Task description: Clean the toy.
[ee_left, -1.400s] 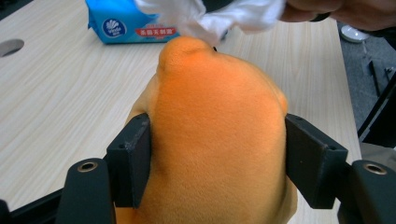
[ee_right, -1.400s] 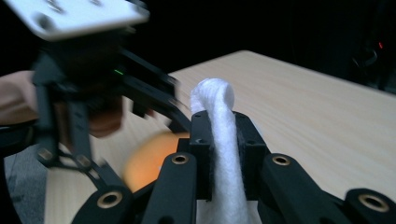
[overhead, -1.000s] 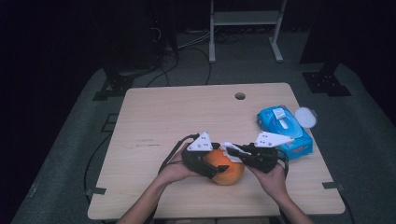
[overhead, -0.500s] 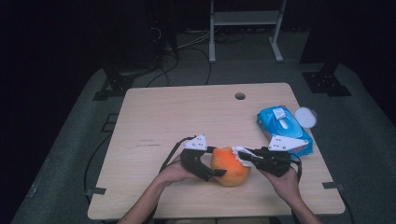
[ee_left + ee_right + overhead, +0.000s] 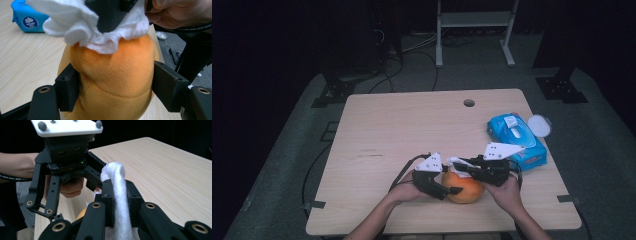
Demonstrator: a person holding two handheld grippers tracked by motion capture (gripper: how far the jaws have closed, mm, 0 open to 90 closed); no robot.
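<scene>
An orange plush ball [image 5: 467,190] lies near the table's front edge. My left gripper [image 5: 451,187] comes at it from the left. Its jaws have just been closing and their pads now press both sides of the plush [image 5: 115,75], around which my left gripper [image 5: 116,90] is shut. My right gripper [image 5: 460,165] reaches in from the right, shut on a white wipe [image 5: 457,162]. The wipe [image 5: 82,27] rests bunched on top of the plush. In the right gripper view the wipe [image 5: 117,182] stands pinched in my right gripper [image 5: 118,202], with the left gripper [image 5: 62,157] just beyond.
A blue pack of wipes [image 5: 514,140] lies at the table's right edge, with a round white lid [image 5: 539,125] beside it. The wooden table [image 5: 387,130] has a small hole [image 5: 469,103] near its far edge. Cables and a metal stand are on the dark floor behind.
The left gripper's jaws spread wide, sank beside the plush and then closed on its sides. The right gripper stays over the plush with the wipe.
</scene>
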